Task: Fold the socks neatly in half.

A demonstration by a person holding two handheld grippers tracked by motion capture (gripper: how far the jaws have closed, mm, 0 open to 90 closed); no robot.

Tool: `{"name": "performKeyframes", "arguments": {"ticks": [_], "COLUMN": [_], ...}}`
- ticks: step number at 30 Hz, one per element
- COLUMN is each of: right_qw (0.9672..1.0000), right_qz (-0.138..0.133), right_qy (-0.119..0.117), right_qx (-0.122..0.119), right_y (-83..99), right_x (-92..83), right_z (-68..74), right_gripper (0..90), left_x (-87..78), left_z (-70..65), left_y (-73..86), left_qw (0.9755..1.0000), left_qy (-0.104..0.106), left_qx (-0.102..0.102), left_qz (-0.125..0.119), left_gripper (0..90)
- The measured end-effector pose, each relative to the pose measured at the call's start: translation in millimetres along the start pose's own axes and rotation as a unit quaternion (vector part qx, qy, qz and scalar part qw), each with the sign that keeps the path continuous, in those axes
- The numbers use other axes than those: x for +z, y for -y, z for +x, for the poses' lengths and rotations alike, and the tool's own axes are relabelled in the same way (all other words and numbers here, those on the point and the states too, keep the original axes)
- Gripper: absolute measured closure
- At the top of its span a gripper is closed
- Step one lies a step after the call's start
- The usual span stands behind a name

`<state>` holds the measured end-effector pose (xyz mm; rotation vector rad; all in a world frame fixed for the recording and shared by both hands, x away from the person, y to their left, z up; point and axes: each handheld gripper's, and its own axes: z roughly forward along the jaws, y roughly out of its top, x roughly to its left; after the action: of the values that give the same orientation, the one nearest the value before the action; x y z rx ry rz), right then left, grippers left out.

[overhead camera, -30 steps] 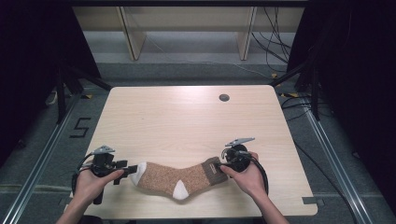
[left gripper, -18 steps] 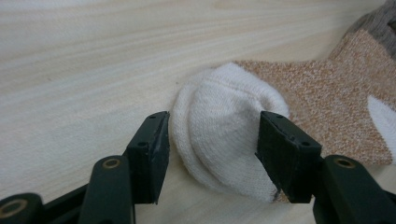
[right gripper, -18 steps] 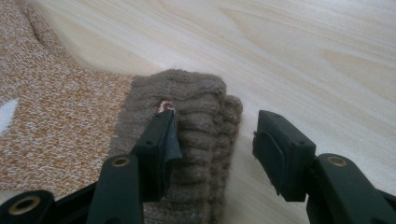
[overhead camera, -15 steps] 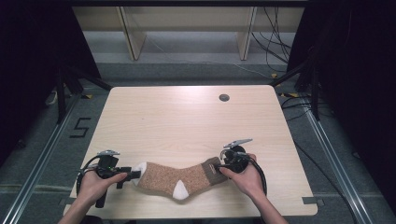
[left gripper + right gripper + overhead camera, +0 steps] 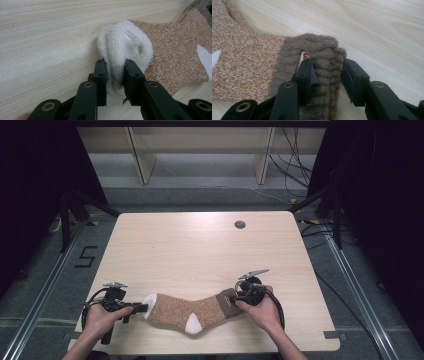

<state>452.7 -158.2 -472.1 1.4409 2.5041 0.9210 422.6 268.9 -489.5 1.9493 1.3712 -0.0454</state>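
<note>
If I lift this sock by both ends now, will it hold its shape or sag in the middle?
Probably sag: the sock is soft knit and already bunches where the left gripper, whose jaws have just been closing, pinches its white toe. It looks light, so lifting should be easy. The right gripper, jaws also closing, straddles the thick ribbed cuff, which likely grips well rather than slipping.

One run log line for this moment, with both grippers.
left gripper: just closed on sock toe | right gripper: closing on cuff | sock flat on table

One readable mark: a dark digit "5" [image 5: 86, 256] on the grey floor [image 5: 45, 285]. It sits at 9 o'clock off the desk [image 5: 200, 250]. No other text legible.
</note>
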Motion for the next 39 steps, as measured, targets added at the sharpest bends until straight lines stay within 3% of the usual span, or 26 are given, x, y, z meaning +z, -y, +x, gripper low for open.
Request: {"name": "performKeyframes", "arguments": {"ticks": [9, 15, 22, 23, 24, 30, 31, 33, 36, 39], "right_qw": [1.0, 0.9999, 0.9997, 0.9999, 0.9999, 0.9998, 0.9997, 0.9998, 0.9996, 0.9999], "right_qz": [0.004, 0.003, -0.007, -0.008, -0.009, -0.011, -0.007, -0.011, -0.009, -0.01], "right_qy": [0.004, 0.01, 0.022, 0.013, 0.014, 0.013, 0.025, 0.013, 0.026, 0.011], "right_qx": [-0.001, 0.002, -0.006, -0.004, -0.004, 0.004, 0.001, 0.005, -0.004, -0.005], "right_y": [-0.2, -0.5, -1.5, -1.8, -2.1, -2.1, -1.8, -2.6, -2.7, -3.4], "right_x": [-0.8, 0.1, 2.2, 2.0, 2.4, 3.3, 3.4, 4.2, 5.4, 5.4], "right_z": [1.3, 2.8, 3.5, 4.4, 4.8, 6.7, 6.0, 8.0, 6.8, 6.9], "right_gripper": [60.5, 60.4, 61.3, 61.5, 61.5, 63.2, 63.7, 64.4, 64.6, 64.7], "left_x": [-9.7, -24.9, -35.3, -35.2, -36.5, -36.2, -35.8, -34.8, -34.0, -32.0], "left_z": [-5.4, -11.3, -21.5, -23.8, -24.5, -33.6, -35.5, -38.6, -46.1, -53.8], "left_y": [-4.5, -12.8, -24.8, -26.6, -28.3, -38.1, -39.8, -43.0, -46.7, -49.8], "left_qw": [0.9996, 0.9973, 0.9955, 0.9949, 0.9951, 0.9942, 0.9943, 0.9938, 0.9933, 0.9927], "left_qy": [0.013, 0.055, 0.073, 0.076, 0.076, 0.074, 0.072, 0.074, 0.076, 0.082], "left_qx": [-0.007, -0.016, -0.004, -0.005, 0.004, 0.011, 0.011, 0.016, 0.026, 0.038], "left_qz": [-0.023, -0.045, -0.06, -0.067, -0.062, -0.077, -0.079, -0.081, -0.082, -0.08], "left_gripper": [77.3, 77.7, 78.1, 78.1, 78.1, 78.1, 78.2, 78.2, 78.3, 78.3]}}
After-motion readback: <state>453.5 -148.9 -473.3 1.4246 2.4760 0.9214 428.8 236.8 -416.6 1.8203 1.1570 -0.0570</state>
